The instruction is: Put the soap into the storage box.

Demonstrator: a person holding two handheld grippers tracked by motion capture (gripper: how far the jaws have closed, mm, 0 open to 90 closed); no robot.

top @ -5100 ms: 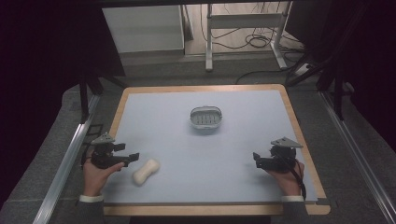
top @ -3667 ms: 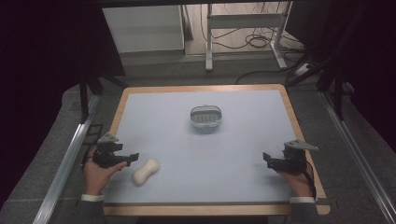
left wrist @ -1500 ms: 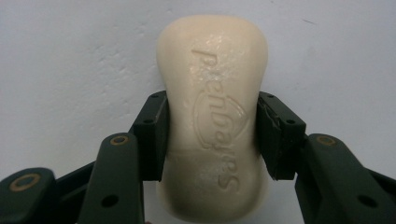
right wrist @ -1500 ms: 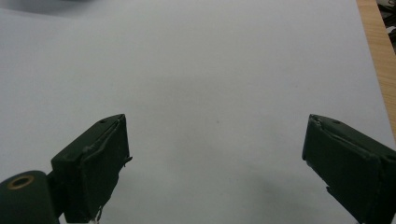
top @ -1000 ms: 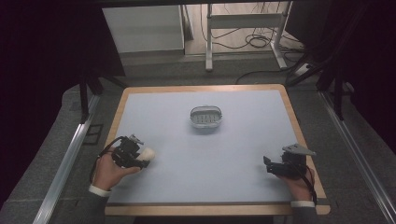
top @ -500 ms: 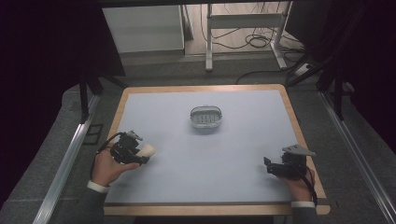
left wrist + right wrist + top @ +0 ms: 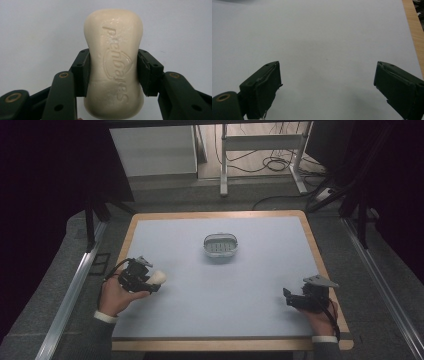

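Two black jaws of our left gripper (image 7: 113, 72) are clamped on a cream bar of soap (image 7: 114, 62), one pad against each long side at the bar's narrowed waist. The soap stands lengthwise between them, its rounded far end reaching well past the pads, its near end down between the jaw arms. It is smooth and slightly glossy, pinched in at the middle, with raised lettering running along its upper face.

In the high view we see the left gripper (image 7: 142, 277) at the left side of the pale blue table (image 7: 260, 285), the soap (image 7: 158, 277) poking out toward the middle. A small grey dish (image 7: 220, 245) sits well apart from it, nearer the far edge.

Our right gripper (image 7: 327, 87) has its jaws spread wide with nothing between them, bare table below. In the high view it (image 7: 295, 299) rests near the table's right front corner.
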